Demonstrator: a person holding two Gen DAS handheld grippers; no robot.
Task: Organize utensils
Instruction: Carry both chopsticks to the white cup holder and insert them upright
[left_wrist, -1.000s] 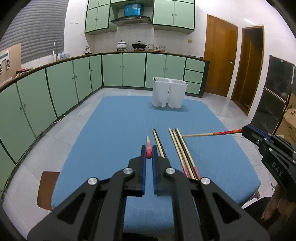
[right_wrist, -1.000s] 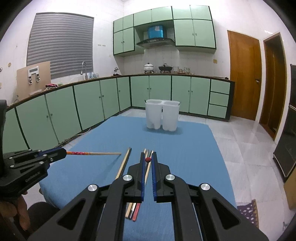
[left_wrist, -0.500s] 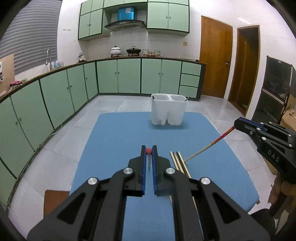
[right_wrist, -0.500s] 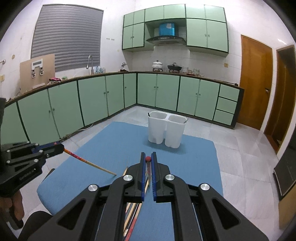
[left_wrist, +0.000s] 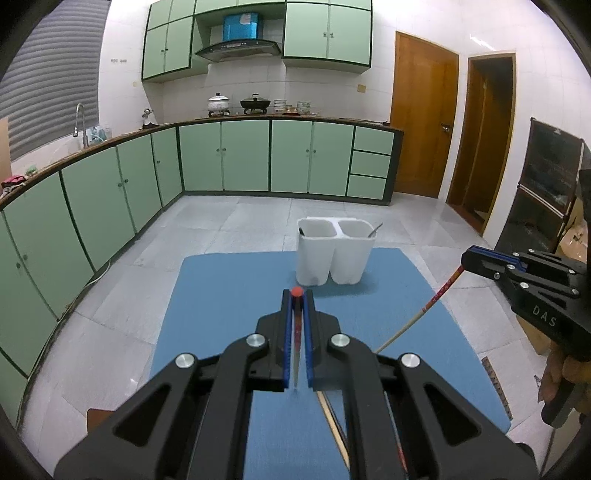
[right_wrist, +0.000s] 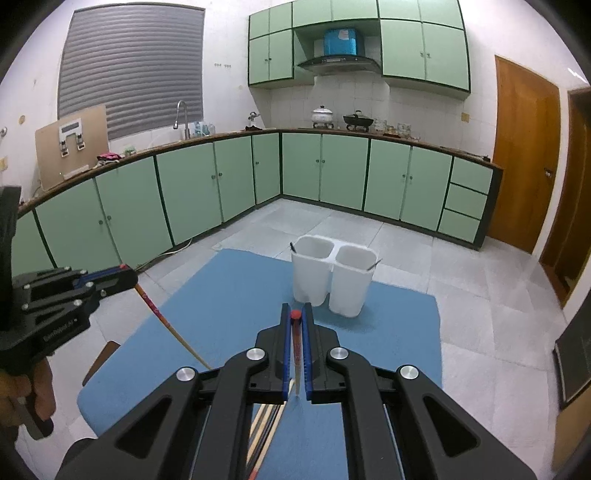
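My left gripper (left_wrist: 296, 295) is shut on a red-topped chopstick (left_wrist: 296, 332) that hangs down between its fingers, held above the blue mat (left_wrist: 229, 295). My right gripper (right_wrist: 295, 315) is shut on a second red-topped chopstick (right_wrist: 296, 347), also hanging down. Each gripper shows in the other's view, the right (left_wrist: 467, 260) and the left (right_wrist: 127, 275), with its chopstick slanting down. A white two-compartment holder (left_wrist: 334, 254) stands at the mat's far edge, also in the right wrist view (right_wrist: 332, 277). Several chopsticks (right_wrist: 264, 424) lie on the mat below.
Green kitchen cabinets (left_wrist: 236, 158) run along the left and back walls. Wooden doors (left_wrist: 421, 122) are at the right. A thin utensil handle sticks out of each holder compartment (right_wrist: 373, 265). A brown stool corner (right_wrist: 99, 360) shows beside the mat's left edge.
Both grippers have risen well above the mat with their chopsticks, which swung from level to hanging down. The holder now appears nearer and lower in both views.
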